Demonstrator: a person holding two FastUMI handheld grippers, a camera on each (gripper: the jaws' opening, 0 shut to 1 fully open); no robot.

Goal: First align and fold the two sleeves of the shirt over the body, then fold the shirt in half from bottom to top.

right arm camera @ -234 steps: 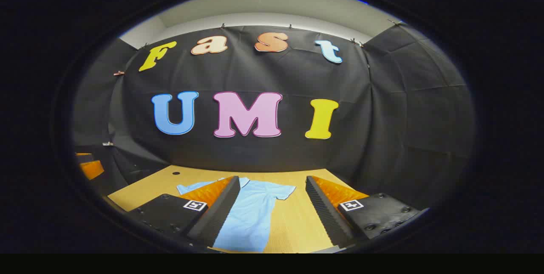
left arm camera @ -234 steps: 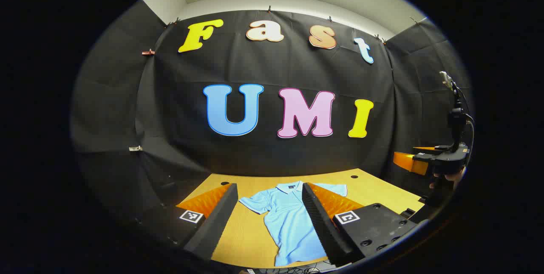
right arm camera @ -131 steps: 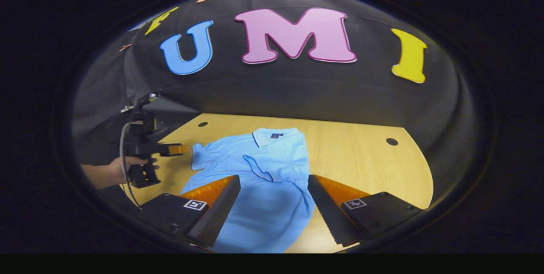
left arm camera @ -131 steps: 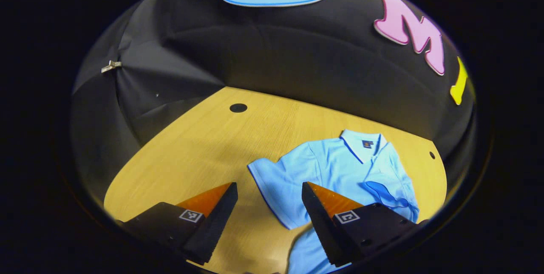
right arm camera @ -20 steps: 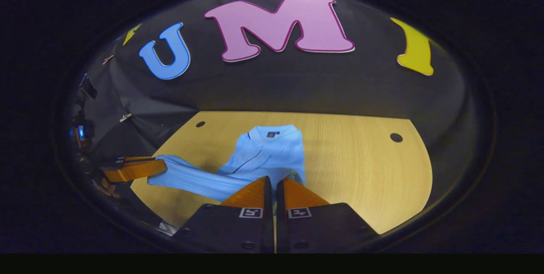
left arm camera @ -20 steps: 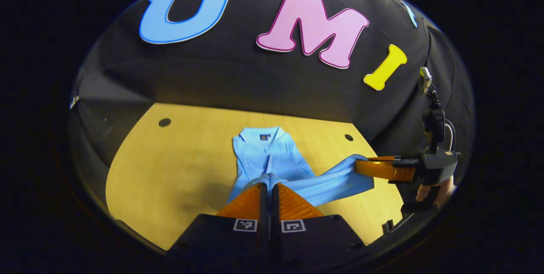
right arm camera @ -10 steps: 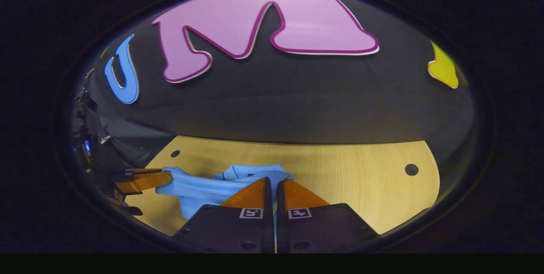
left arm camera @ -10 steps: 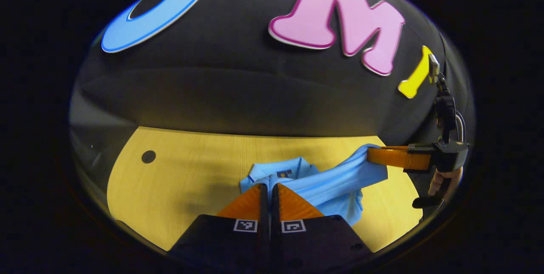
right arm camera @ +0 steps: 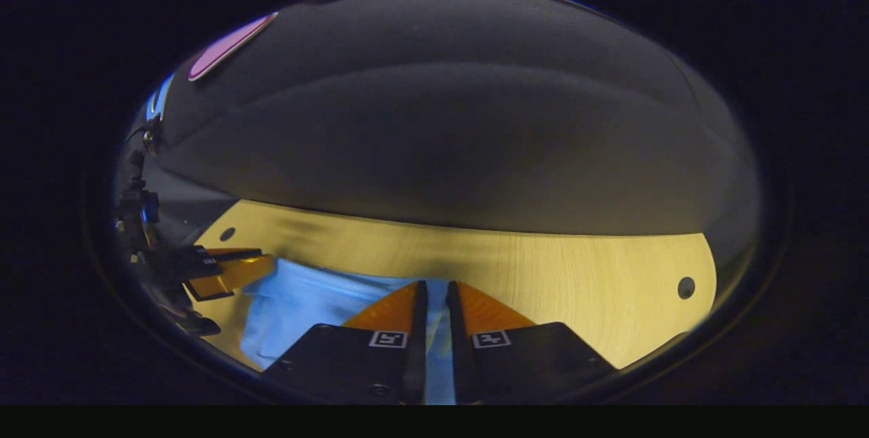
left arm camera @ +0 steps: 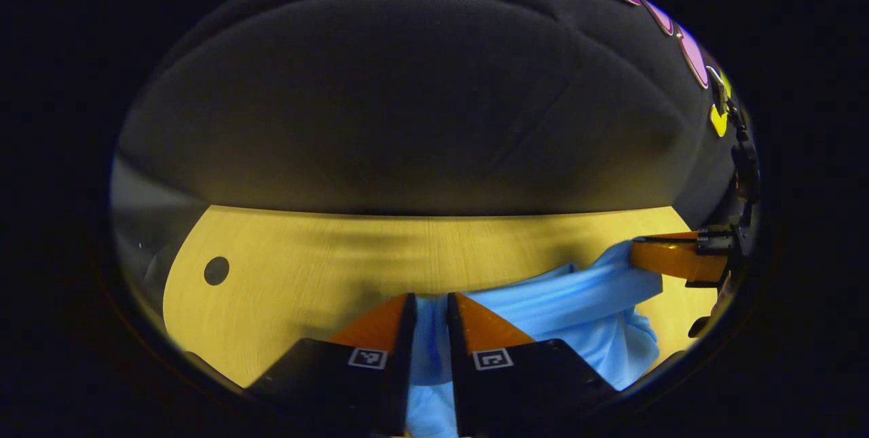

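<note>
The light blue shirt (left arm camera: 563, 302) lies bunched on the wooden table (left arm camera: 305, 254), right up against the camera. My left gripper (left arm camera: 429, 299) is low over it, its fingers a little apart with blue cloth filling the gap. My right gripper (left arm camera: 638, 253) reaches in from the right, its tip at the cloth's raised edge. In the right gripper view the shirt (right arm camera: 305, 302) spreads out to the left, and the right gripper (right arm camera: 436, 286) stands slightly open with cloth in the gap. The left gripper (right arm camera: 268, 263) is at the shirt's left edge. Collar and sleeves are hidden.
The black cloth wall rises just behind the table's far edge, close ahead in both views. Round holes mark the tabletop (right arm camera: 577, 275): one at the left (left arm camera: 216, 270), one at the right (right arm camera: 686, 286). Bare wood stretches to the left in the left gripper view.
Both grippers have carried the shirt's bottom edge forward towards the wall and down to the table. The gap between each pair of fingers has widened from half a second ago.
</note>
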